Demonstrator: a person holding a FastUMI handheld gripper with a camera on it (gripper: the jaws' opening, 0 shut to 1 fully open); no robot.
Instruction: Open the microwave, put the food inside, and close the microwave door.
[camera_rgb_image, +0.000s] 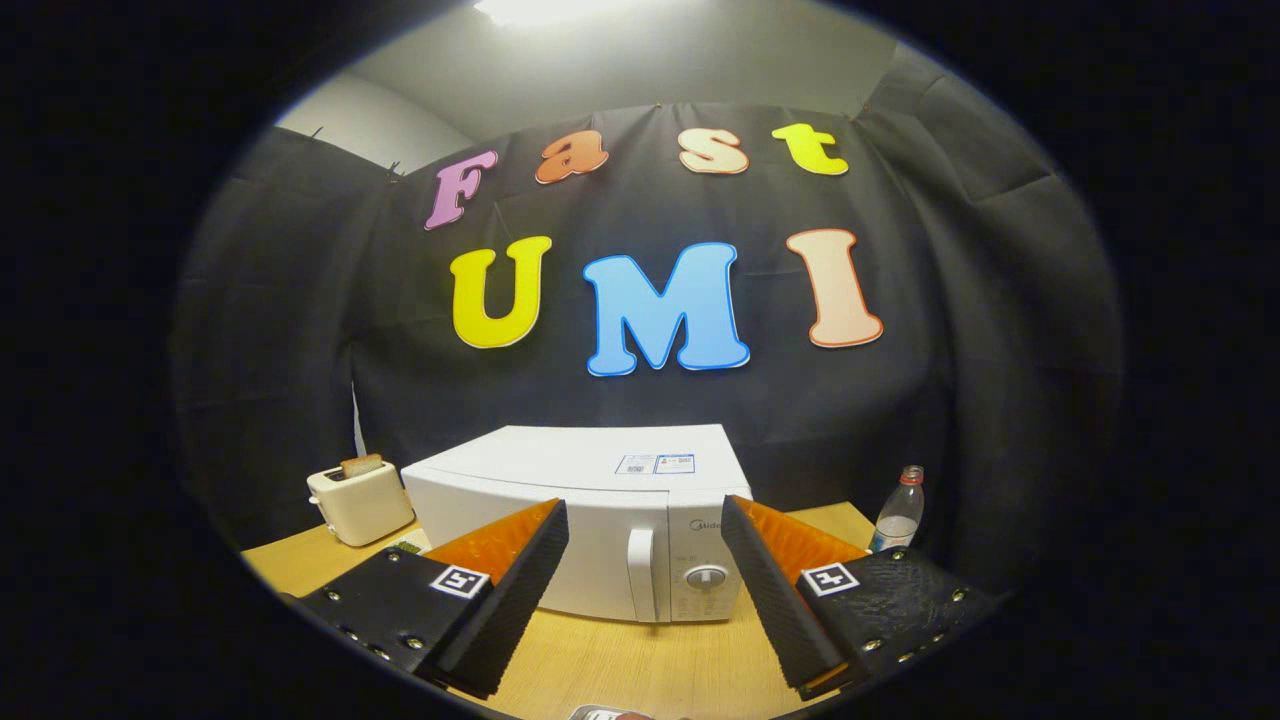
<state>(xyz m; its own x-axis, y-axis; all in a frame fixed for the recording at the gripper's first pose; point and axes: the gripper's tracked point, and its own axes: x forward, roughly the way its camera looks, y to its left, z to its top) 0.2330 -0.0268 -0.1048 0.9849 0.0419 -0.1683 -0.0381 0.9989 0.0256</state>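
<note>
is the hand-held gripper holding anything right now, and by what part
Nothing is held. The hand-held gripper is open, its fingers spread apart with the closed microwave and its door handle beyond them.

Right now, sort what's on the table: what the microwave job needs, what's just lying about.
For the job:
- microwave, door shut, just beyond the fingers
- its door handle
- gripper, open, empty

Lying about:
- toaster with toast, beside the microwave
- bottle on the other side

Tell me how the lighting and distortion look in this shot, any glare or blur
Gripper view: a ceiling light blows out to glare overhead; fisheye bends the wooden table edge and bulges the white microwave; the open gripper fingers and the microwave look sharp; the toaster and bottle sit dimmer.
</note>
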